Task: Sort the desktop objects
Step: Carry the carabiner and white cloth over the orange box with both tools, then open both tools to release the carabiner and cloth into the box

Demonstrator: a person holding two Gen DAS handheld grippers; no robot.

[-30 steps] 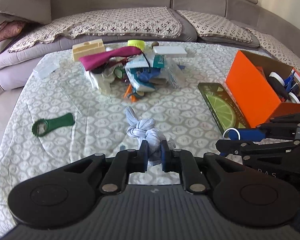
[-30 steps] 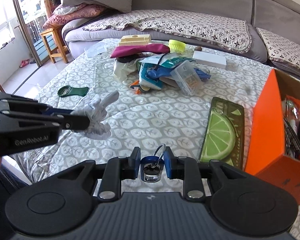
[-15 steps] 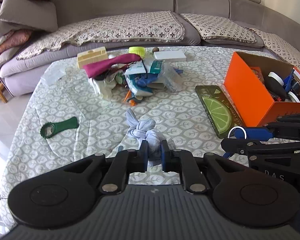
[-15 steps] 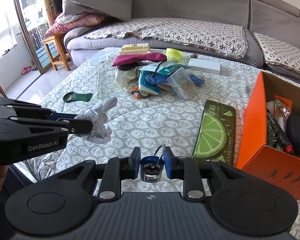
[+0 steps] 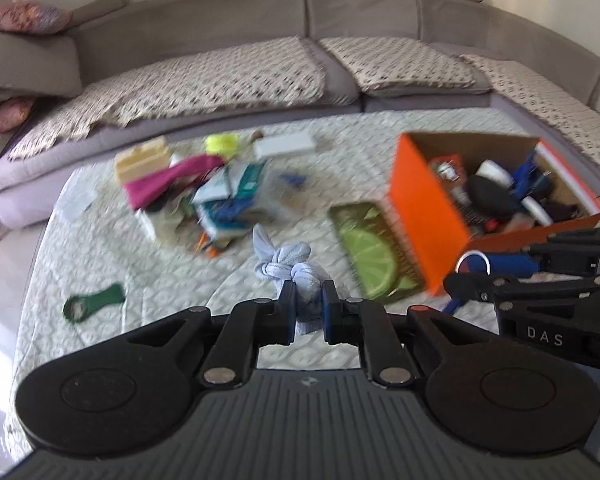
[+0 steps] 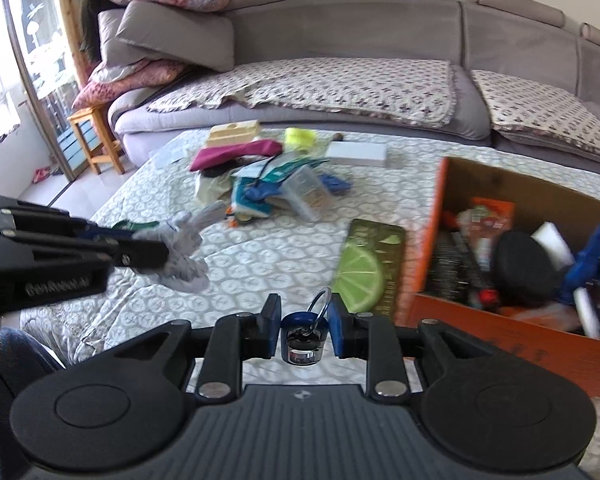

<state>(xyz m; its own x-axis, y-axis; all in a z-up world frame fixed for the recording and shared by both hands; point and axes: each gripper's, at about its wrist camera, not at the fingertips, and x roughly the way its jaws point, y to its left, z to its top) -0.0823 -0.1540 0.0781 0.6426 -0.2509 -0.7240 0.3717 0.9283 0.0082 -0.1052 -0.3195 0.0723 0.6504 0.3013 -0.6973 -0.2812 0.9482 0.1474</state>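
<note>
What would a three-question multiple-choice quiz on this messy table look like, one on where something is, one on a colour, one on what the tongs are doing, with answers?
1. Where does the lime-slice tray lie?
A. inside the box
B. flat on the cloth beside the box
C. on the sofa

2. What colour is the outside of the cardboard box?
A. orange
B. green
C. white

3. What is the left tongs' state?
A. open and empty
B. shut on the bottle opener
C. shut on the knotted pale cloth

Answers:
1 B, it lies flat against the box's left wall.
2 A, both views show orange walls.
3 C, the blue pads pinch the cloth; the green bottle opener lies apart on the table.
</note>
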